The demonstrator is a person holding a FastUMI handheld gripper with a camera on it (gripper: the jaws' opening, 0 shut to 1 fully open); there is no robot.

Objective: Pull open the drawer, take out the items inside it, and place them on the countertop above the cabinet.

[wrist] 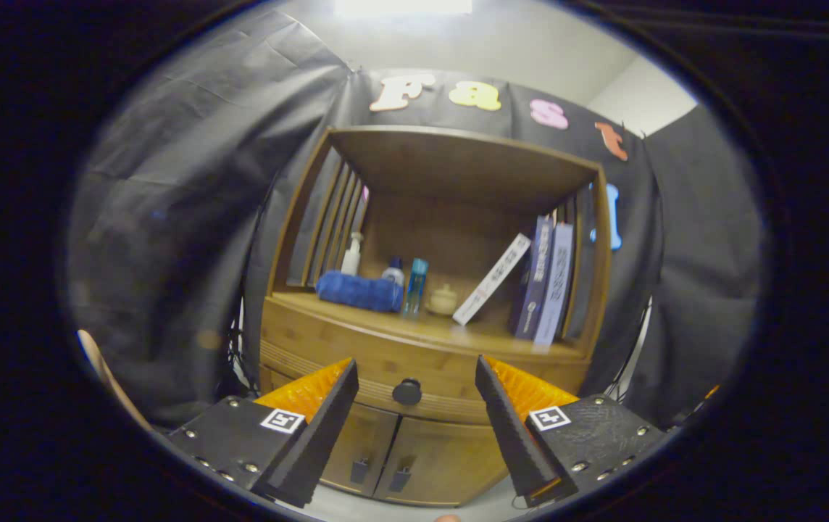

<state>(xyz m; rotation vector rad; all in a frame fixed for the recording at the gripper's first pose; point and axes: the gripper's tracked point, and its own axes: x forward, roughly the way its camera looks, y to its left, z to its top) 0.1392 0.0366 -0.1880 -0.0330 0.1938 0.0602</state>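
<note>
Two fingers (414, 377) stand open, empty, the closed drawer's knob (407, 391) just ahead between them; probably bottles (414, 286) at 12 o'clock.

Drawer (414, 377) shut, contents hidden behind its front. Gripper (416, 371) fingers spread apart; they cover the drawer front on both sides of the knob (407, 391). Book (493, 279) spine lettering too small to read. Small jar (444, 299) blurred. Cabinet doors (400, 453) partly covered by the fingers.

countertop (414, 328) | blue cloth (359, 291), bottles (414, 286), jar (444, 299), books (541, 279)
</note>
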